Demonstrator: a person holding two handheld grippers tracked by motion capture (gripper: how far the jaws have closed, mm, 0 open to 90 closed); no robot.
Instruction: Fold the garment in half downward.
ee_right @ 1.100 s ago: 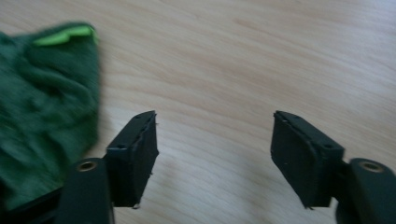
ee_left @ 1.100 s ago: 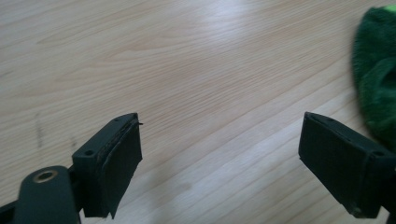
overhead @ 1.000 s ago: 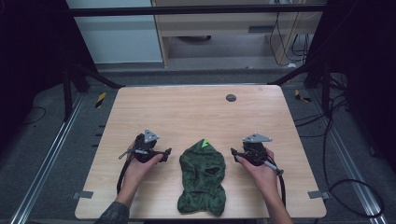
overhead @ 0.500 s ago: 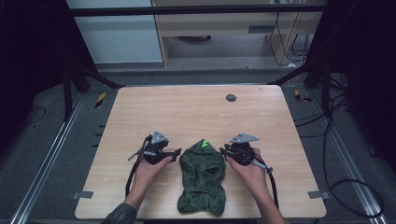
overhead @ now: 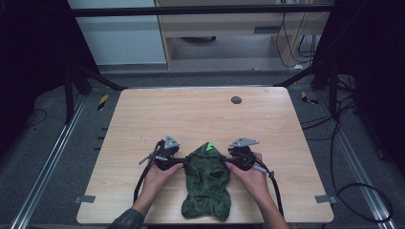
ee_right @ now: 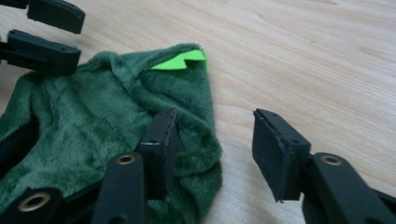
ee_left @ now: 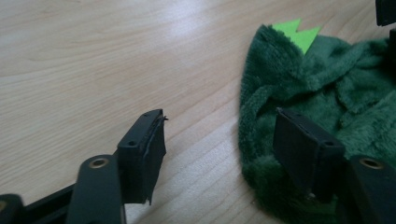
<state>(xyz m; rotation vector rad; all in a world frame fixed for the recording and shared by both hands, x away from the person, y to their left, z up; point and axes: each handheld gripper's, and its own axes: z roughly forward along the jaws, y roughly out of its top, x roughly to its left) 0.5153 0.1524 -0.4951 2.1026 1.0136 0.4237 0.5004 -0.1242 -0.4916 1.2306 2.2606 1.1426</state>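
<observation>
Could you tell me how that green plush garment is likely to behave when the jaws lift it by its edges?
The green plush garment lies flat and rumpled, so it will probably sag limply. Its fuzzy pile should grip well, and it looks light.

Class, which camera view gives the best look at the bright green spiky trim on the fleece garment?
The right gripper view: the bright green trim shows sharp and whole. The left gripper view shows it near the top edge; the high view shows it as a tiny fleck on the green fleece garment.
</observation>
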